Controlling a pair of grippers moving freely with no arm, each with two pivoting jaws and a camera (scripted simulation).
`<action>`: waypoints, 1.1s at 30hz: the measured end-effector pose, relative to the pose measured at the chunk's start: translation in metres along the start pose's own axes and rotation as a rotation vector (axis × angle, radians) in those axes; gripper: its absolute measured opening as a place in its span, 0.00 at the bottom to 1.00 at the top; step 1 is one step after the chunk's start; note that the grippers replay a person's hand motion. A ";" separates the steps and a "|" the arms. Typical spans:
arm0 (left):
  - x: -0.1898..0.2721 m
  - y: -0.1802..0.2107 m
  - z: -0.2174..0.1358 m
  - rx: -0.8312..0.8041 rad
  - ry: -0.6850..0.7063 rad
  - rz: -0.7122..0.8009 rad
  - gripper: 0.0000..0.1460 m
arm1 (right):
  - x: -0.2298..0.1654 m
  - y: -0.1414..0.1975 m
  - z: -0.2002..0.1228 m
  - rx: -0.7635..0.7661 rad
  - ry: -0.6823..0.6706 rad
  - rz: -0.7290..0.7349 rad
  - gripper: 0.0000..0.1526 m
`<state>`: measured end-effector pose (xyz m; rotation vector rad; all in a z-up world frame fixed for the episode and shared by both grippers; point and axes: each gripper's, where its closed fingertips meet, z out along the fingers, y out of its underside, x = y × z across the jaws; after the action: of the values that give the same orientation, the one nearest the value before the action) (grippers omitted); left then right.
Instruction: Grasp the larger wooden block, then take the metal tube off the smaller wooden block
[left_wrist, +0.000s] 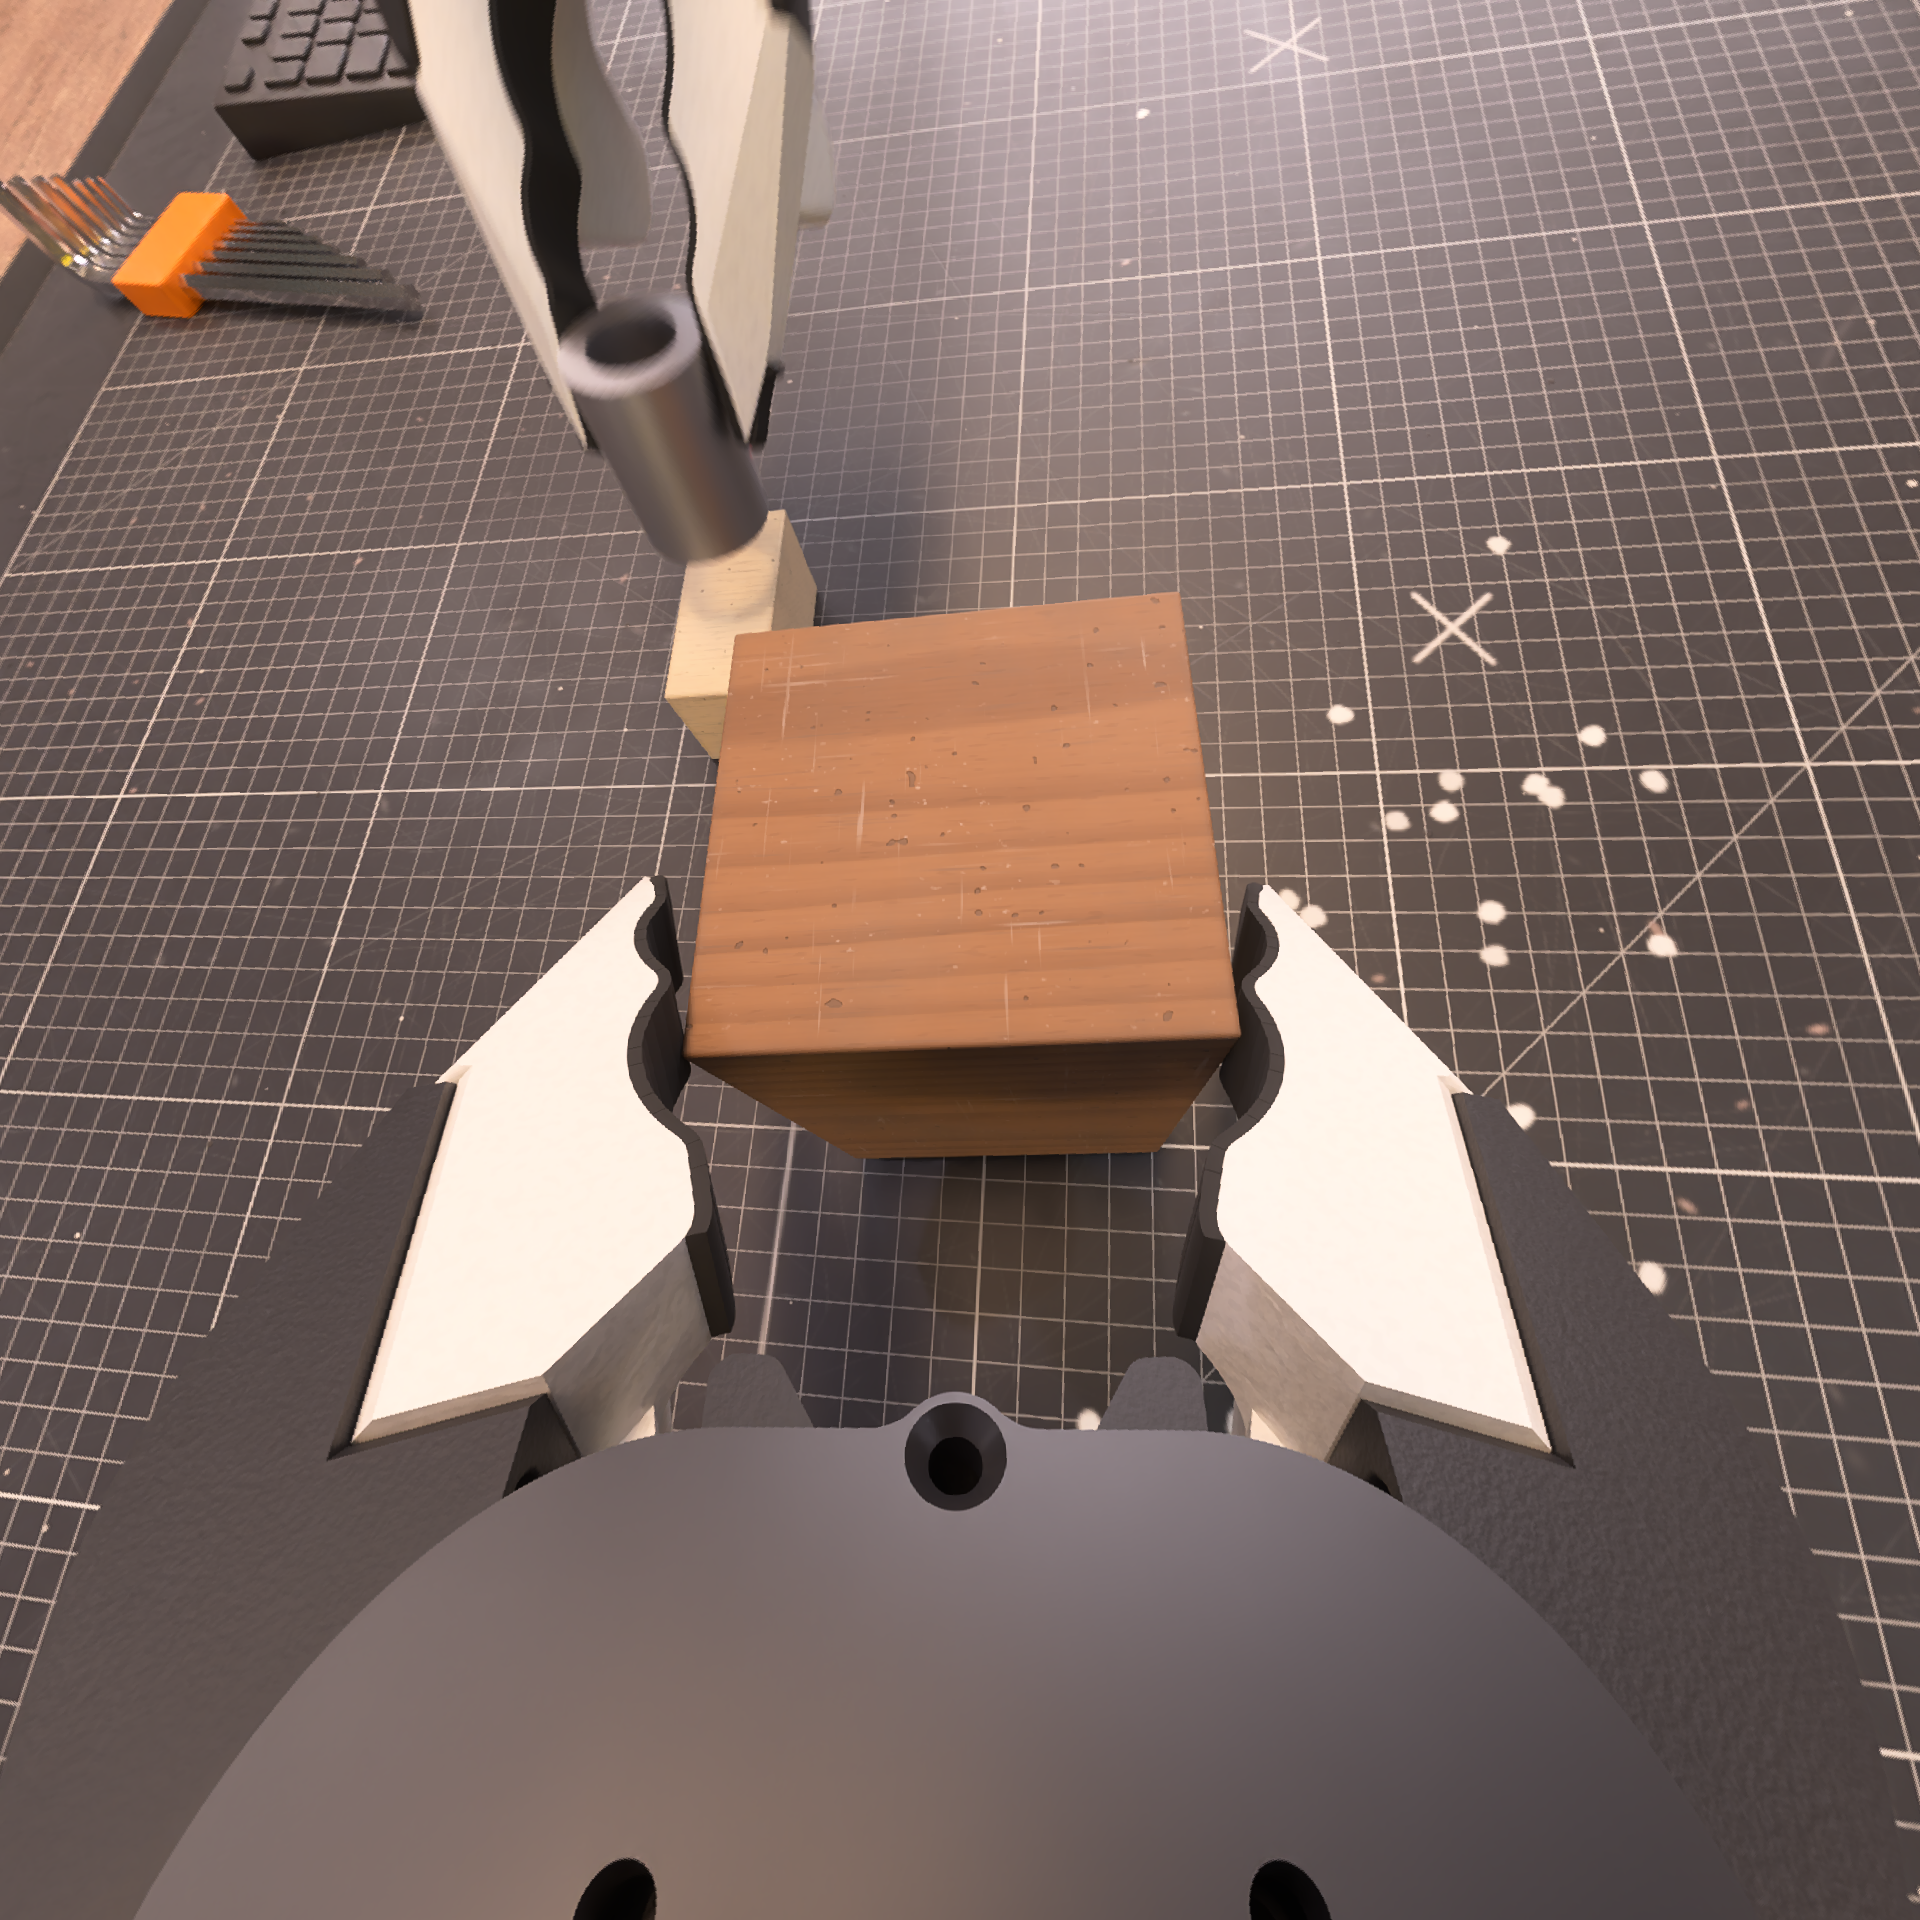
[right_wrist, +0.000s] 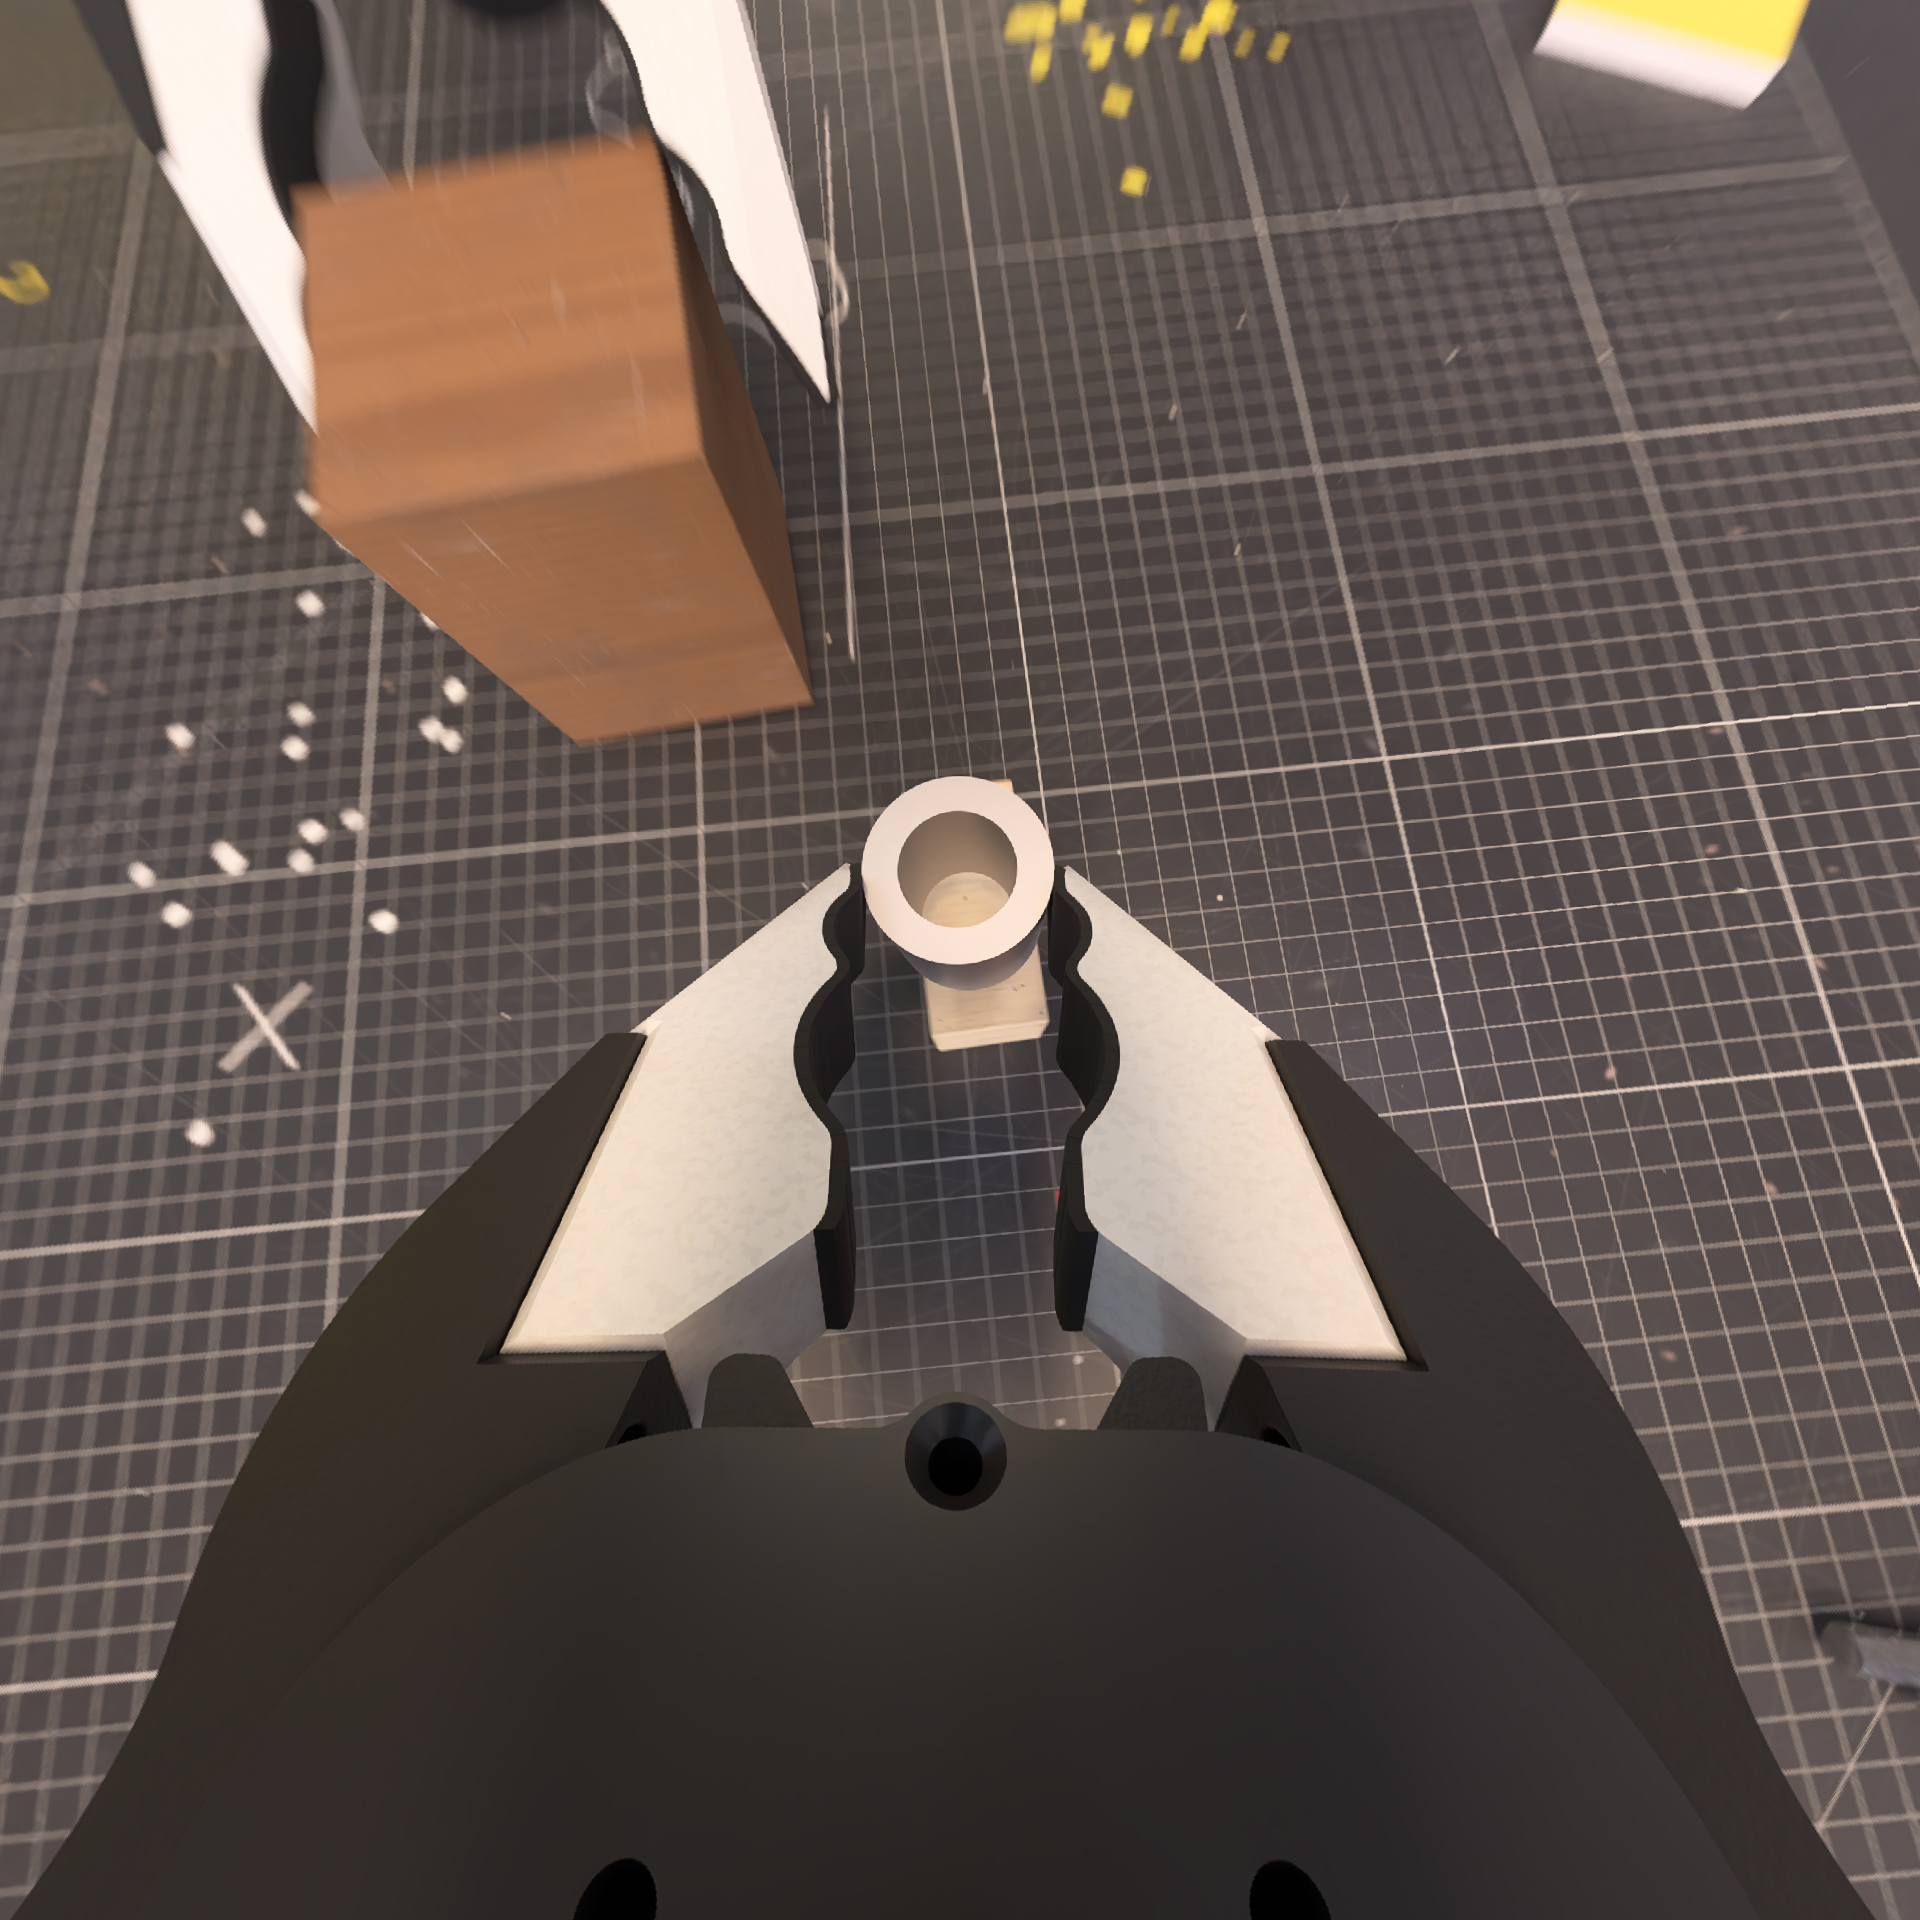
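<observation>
2 fingers of the left gripper (left_wrist: 961, 997) clamp the larger wooden block (left_wrist: 961, 831) on the mat (left_wrist: 1558, 416) in the left wrist view; in the right wrist view the right gripper (right_wrist: 956, 904) pinches the metal tube (right_wrist: 956, 883) sleeved over the smaller wooden block (right_wrist: 987, 1013); the tube looks rigid and slick, best gripped mid-wall and pulled straight.

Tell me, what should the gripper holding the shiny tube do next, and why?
Probably keep its grip and pull straight up along the tube. The right gripper is clamped on the metal tube, whose lower end still meets the smaller wooden block. The left gripper pinches the larger wooden block, which should steady things.
</observation>
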<state>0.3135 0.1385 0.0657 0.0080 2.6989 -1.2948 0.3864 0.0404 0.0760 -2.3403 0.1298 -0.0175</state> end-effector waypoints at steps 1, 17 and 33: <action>0.000 -0.001 0.001 0.001 -0.006 -0.004 0.73 | -0.003 -0.006 -0.009 0.045 0.013 0.017 0.23; -0.002 -0.003 0.003 0.019 -0.027 -0.016 0.73 | -0.075 -0.066 -0.024 0.353 -0.017 0.029 0.23; -0.001 -0.001 0.000 0.018 -0.028 -0.018 0.73 | -0.077 -0.056 -0.013 0.311 0.073 0.009 0.23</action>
<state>0.3148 0.1384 0.0668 -0.0317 2.6699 -1.3142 0.3137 0.0776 0.1271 -2.0287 0.1621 -0.1111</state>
